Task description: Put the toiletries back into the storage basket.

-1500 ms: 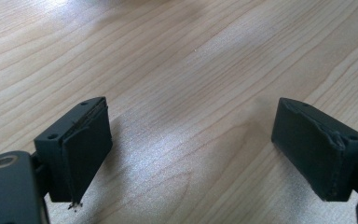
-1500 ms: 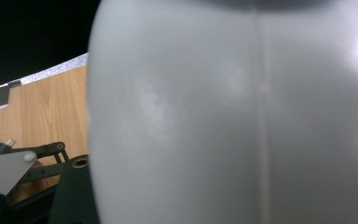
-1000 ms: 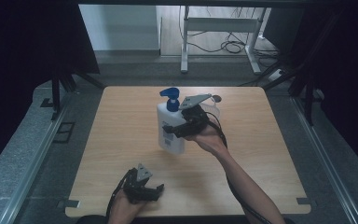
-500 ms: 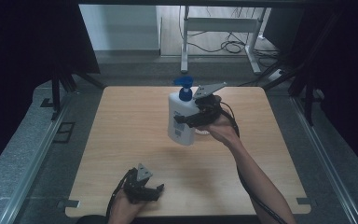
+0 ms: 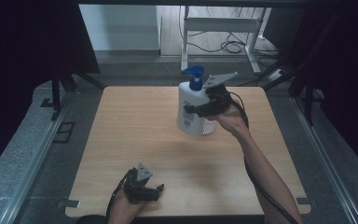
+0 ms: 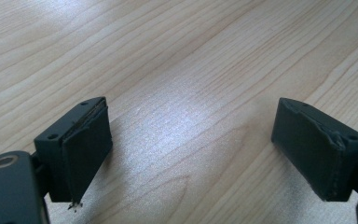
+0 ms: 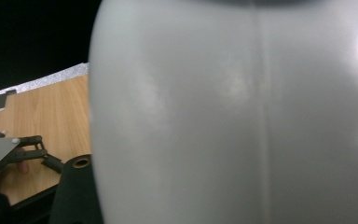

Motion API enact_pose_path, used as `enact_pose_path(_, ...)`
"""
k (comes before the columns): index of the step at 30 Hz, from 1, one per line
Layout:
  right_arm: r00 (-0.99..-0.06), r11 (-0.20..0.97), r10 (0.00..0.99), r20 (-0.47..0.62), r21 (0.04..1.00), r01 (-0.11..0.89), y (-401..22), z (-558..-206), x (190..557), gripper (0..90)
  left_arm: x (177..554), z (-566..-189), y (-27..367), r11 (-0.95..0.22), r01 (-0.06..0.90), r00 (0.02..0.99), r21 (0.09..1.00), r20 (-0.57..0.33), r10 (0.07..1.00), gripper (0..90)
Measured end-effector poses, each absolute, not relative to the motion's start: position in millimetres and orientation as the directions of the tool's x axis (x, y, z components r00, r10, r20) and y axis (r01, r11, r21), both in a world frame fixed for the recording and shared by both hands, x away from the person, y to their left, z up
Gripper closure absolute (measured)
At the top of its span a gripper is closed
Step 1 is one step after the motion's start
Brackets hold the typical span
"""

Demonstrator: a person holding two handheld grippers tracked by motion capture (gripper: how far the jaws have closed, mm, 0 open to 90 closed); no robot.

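So the right gripper (image 5: 193,110) has its fingers clamped on a white plastic pump bottle (image 5: 191,112), smooth and rounded with a blue pump head, held upright just above the far middle of the pale wood-grain bench (image 5: 135,126). The left gripper (image 5: 144,191) sits low at the near edge, its blocky black fingers (image 6: 81,149) spread wide with nothing between them.

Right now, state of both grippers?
Left gripper: open, holding nothing, low over the table.
Right gripper: shut on the white pump bottle, lifted off the table.
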State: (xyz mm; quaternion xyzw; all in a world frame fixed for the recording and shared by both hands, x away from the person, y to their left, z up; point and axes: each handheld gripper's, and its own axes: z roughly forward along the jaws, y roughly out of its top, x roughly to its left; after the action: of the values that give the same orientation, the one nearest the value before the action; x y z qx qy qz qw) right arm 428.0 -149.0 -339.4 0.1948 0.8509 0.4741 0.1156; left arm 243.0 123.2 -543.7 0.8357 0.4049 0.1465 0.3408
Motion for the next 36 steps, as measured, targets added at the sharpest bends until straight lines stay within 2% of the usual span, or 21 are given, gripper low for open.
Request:
enact_pose_path(24, -0.856, 0.468, 0.516, -0.042, 0.850, 0.240, -182, -330, 474, 37.3, 243, -544, 123, -0.440, 0.576, 0.629, 0.689, -0.030, 0.777, 11.4)
enact_pose_path(36, -0.846, 0.471, 0.532, -0.043, 0.845, 0.252, -186, -345, 493, 37.3, 243, -544, 123, -0.442, 0.576, 0.630, 0.688, -0.029, 0.776, 11.4)
